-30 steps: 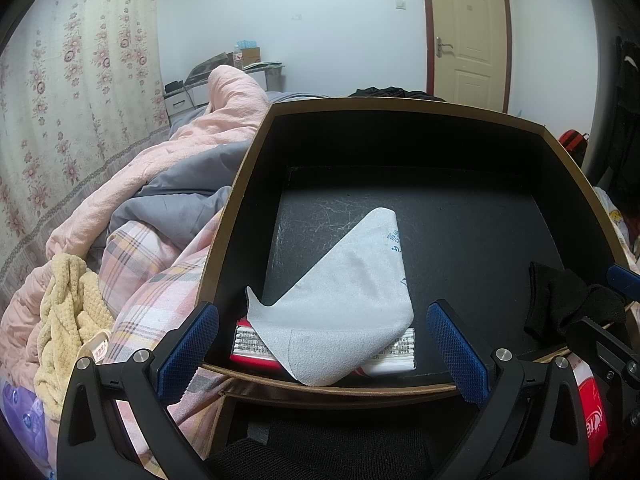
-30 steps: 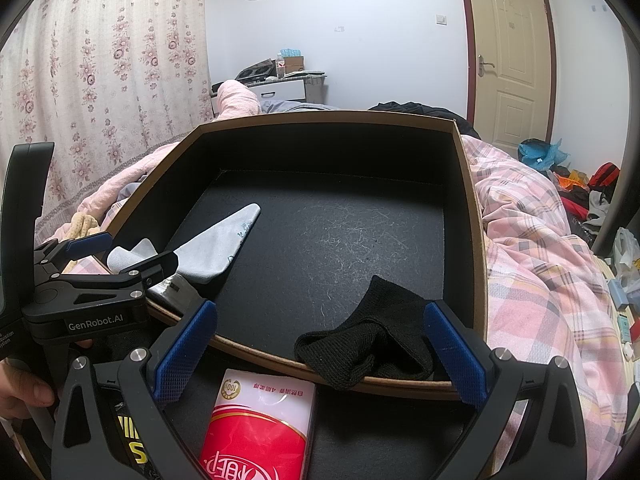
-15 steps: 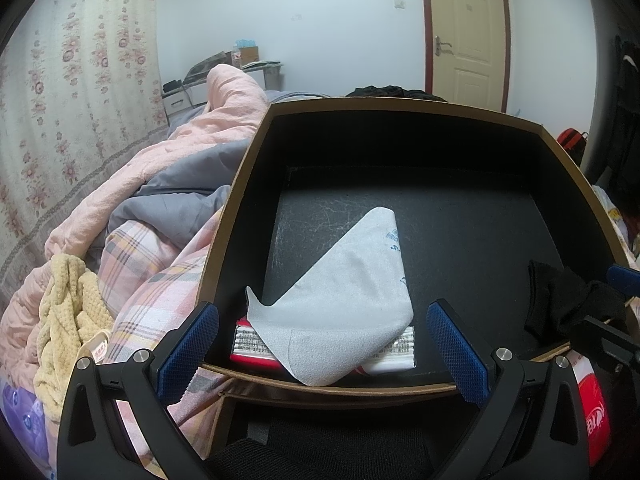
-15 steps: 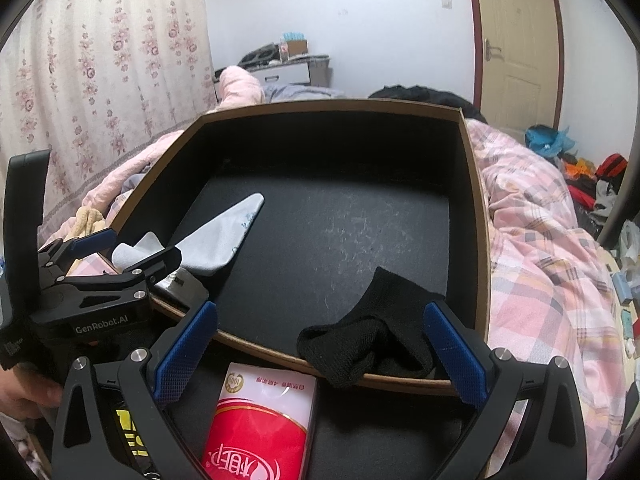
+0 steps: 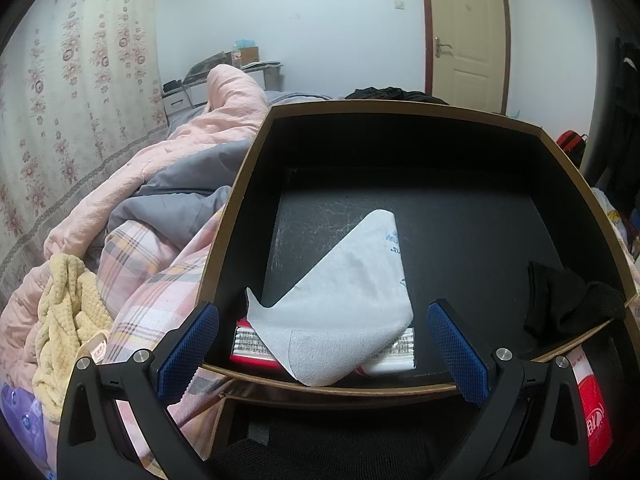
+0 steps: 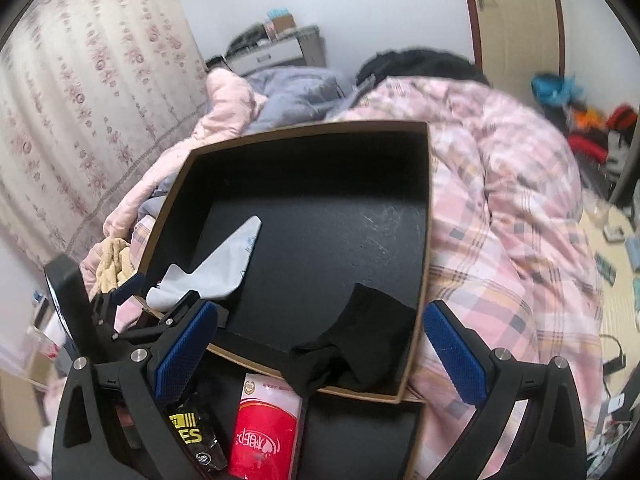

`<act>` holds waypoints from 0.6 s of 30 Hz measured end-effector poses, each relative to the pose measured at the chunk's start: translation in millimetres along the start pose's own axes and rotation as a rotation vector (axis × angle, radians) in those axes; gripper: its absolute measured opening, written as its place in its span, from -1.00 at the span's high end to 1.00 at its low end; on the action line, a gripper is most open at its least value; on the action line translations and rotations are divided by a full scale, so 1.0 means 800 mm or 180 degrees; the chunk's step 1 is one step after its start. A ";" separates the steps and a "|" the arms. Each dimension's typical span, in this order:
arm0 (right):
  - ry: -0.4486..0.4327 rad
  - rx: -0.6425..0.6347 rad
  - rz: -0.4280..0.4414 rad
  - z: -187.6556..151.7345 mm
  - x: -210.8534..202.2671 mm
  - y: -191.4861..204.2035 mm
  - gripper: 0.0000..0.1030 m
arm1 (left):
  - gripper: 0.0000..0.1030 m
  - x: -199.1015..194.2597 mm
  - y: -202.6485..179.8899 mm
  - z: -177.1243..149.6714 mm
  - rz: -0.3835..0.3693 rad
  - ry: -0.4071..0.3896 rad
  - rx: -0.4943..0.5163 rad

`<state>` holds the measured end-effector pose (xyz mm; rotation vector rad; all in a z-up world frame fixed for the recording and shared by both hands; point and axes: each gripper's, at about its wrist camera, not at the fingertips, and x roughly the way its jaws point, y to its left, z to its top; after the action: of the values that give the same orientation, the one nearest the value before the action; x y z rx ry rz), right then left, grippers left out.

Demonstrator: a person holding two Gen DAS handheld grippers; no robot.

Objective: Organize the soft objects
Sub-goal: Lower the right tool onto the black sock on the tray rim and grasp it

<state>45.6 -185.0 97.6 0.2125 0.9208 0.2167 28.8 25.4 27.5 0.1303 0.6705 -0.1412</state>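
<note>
Up and back went the right gripper [image 6: 320,354] since a moment ago; its view is blurry, so details may be off. Its fingers are spread wide and hold nothing. The black sock [image 6: 356,344] hangs over the near edge of the dark box [image 6: 424,216]. The grey cloth [image 5: 340,312] lies inside the box at its near left corner, on a red and white pack [image 5: 256,350]. The left gripper [image 5: 322,354] waits wide apart, empty, just in front of the box. A red tissue pack [image 6: 264,432] sits outside the box.

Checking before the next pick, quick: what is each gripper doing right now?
Left gripper: open, holding nothing, in front of the grey cloth.
Right gripper: open, holding nothing, near the black sock.
</note>
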 end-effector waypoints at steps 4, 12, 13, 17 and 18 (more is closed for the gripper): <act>0.0271 -0.0098 -0.0210 0.008 0.020 0.011 -0.99 | -1.00 0.000 0.000 0.000 0.0000 0.0000 0.0000; 0.0686 -0.0340 -0.0428 0.016 0.061 0.048 -0.73 | -1.00 0.000 0.001 0.000 -0.0001 0.0001 -0.0002; 0.0699 -0.0369 -0.0439 0.017 0.062 0.053 -0.63 | -1.00 0.000 0.001 0.000 -0.0001 -0.0001 -0.0002; 0.0941 -0.0646 -0.0587 0.018 0.076 0.069 -0.42 | -1.00 0.000 0.001 0.000 -0.0002 0.0000 -0.0003; 0.1045 -0.0708 -0.0622 0.019 0.080 0.069 -0.42 | -1.00 0.000 0.001 0.000 -0.0001 0.0000 -0.0003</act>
<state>89.9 -115.6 73.2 -0.1235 1.2260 0.1737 28.7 26.2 27.7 0.1292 0.6704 -0.1412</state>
